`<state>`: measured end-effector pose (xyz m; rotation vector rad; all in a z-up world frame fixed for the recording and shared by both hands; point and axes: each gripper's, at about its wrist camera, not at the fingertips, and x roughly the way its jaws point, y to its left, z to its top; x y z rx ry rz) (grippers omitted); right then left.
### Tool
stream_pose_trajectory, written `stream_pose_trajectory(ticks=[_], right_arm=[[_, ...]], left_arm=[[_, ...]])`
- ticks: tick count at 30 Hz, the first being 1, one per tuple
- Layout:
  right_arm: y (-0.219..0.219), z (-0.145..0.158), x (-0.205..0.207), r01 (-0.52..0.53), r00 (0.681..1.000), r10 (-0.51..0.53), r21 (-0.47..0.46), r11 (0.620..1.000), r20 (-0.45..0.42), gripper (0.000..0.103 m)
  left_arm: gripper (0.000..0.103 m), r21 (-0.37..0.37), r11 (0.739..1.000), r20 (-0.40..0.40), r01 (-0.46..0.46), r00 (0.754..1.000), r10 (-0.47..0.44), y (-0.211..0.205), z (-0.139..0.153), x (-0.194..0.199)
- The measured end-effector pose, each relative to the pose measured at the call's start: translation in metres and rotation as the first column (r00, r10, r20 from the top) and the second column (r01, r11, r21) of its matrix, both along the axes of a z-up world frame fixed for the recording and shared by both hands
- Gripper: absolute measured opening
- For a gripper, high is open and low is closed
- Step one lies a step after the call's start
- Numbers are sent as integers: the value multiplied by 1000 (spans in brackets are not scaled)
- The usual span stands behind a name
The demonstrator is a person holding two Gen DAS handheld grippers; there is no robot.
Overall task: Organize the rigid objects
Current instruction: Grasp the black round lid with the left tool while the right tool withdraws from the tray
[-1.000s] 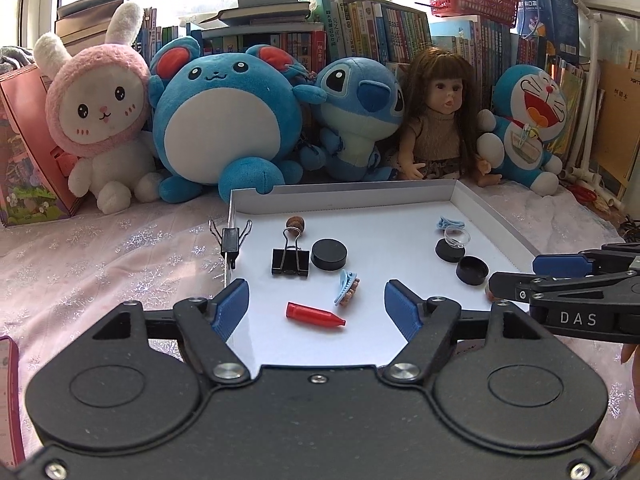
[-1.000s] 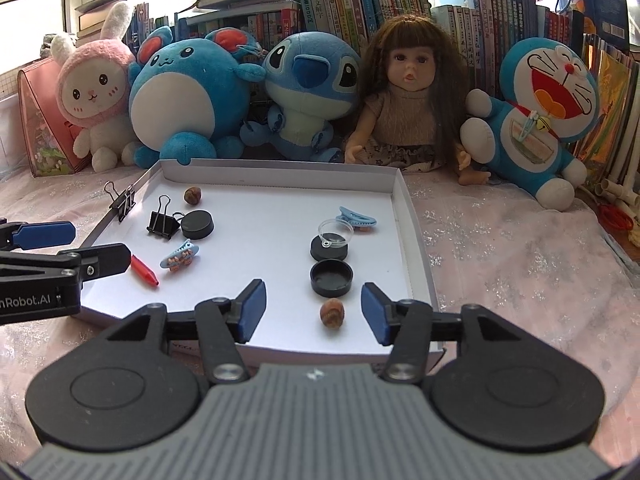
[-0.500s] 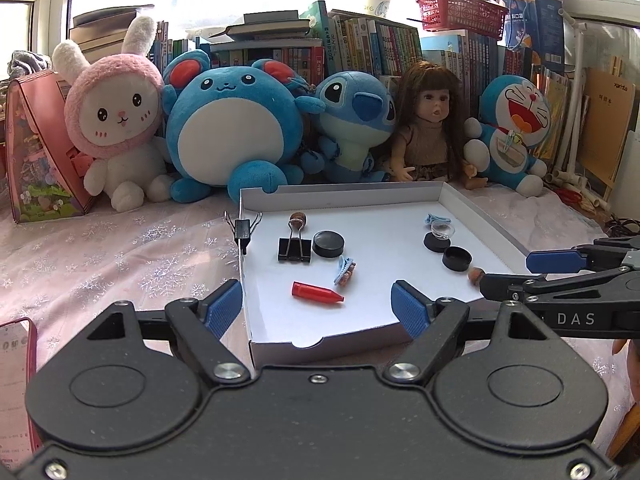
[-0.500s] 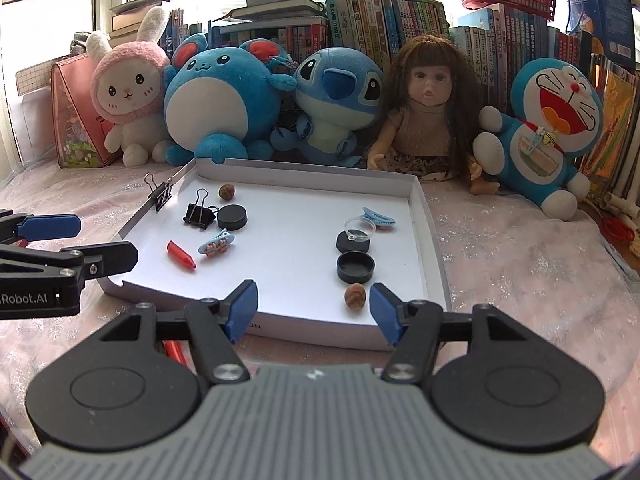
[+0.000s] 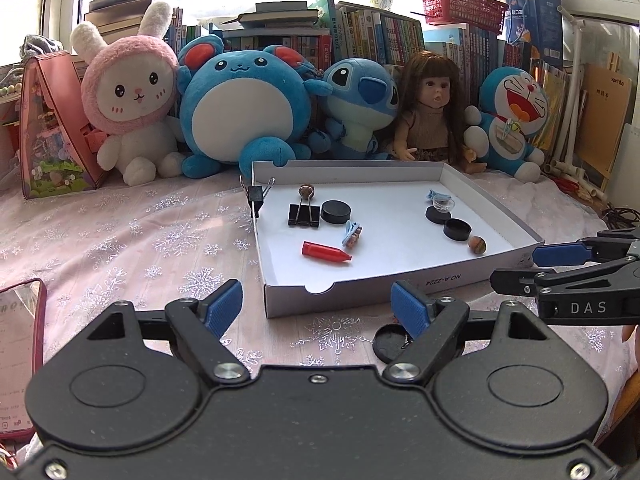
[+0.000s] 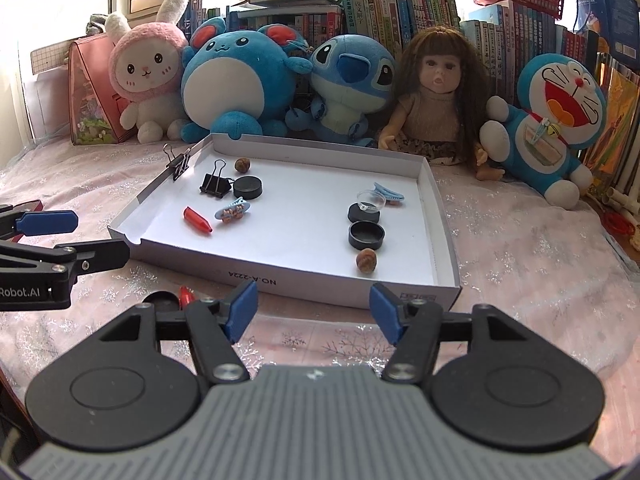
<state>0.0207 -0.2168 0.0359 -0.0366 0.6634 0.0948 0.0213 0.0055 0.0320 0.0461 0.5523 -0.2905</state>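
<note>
A white tray (image 5: 400,280) (image 6: 304,280) lies on the pink cloth. In it are a red crayon (image 5: 325,254) (image 6: 197,219), a black binder clip (image 5: 305,213) (image 6: 215,183), black caps (image 5: 336,211) (image 6: 366,234), blue hair clips (image 5: 352,234) (image 6: 233,210) and nuts (image 5: 477,245) (image 6: 366,261). Another binder clip (image 5: 254,195) (image 6: 179,163) is clamped on the tray's left wall. My left gripper (image 5: 316,306) is open and empty, in front of the tray. My right gripper (image 6: 313,311) is open and empty, also before the tray. A black lid (image 5: 390,343) (image 6: 162,300) and a red piece (image 6: 185,296) lie on the cloth outside the tray.
Plush toys (image 5: 244,108) and a doll (image 5: 430,112) line the back, in front of books. A pink box (image 5: 52,128) stands at the far left. A phone in a red case (image 5: 18,360) lies at the left near edge.
Both grippers have pulled back from the tray toward me. The tray's front wall and the cloth before it now show, with the black lid and the red piece. Both stay open.
</note>
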Motion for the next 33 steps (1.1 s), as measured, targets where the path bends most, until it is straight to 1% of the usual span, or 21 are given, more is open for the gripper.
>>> stream_pose_trajectory(ticks=[7, 9, 11, 13, 16, 19, 22, 24, 27, 29, 33], right_arm=[[2, -9, -9, -24, 1000, 23, -21, 1000, -19, 74], [4, -11, -11, -42, 999, 41, -25, 999, -24, 74], [6, -13, -13, -56, 998, 55, -37, 998, -26, 74], [6, -15, -14, -61, 998, 60, -47, 997, -29, 74], [3, -16, -16, -54, 998, 52, -44, 998, -38, 74], [-1, -17, -18, -43, 998, 41, -46, 998, -44, 74], [-2, -19, -19, -40, 998, 37, -47, 998, -51, 74], [-2, -19, -20, -41, 998, 39, -48, 998, -53, 74], [-1, -21, -21, -50, 997, 47, -45, 998, -58, 74], [2, -23, -22, -62, 996, 59, -42, 997, -64, 74], [10, -28, -22, -85, 994, 83, -31, 996, -76, 74]], left_arm=[[81, 14, 1000, -27, 26, 999, -26, 5, -10, -12], [76, 22, 999, -29, 50, 998, -49, 4, -13, -16], [67, 38, 996, -28, 76, 997, -75, 0, -15, -19], [58, 62, 990, -29, 125, 992, -124, -8, -18, -22], [55, 90, 977, -40, 192, 981, -189, -21, -23, -24], [54, 109, 968, -47, 228, 974, -224, -33, -30, -23], [53, 116, 969, -59, 217, 976, -211, -41, -38, -16], [51, 112, 971, -51, 210, 977, -205, -44, -41, -12], [42, 111, 971, -39, 210, 978, -206, -46, -41, -9], [30, 112, 972, -35, 207, 978, -205, -47, -41, -8], [31, 126, 975, -20, 183, 983, -182, -44, -39, -6]])
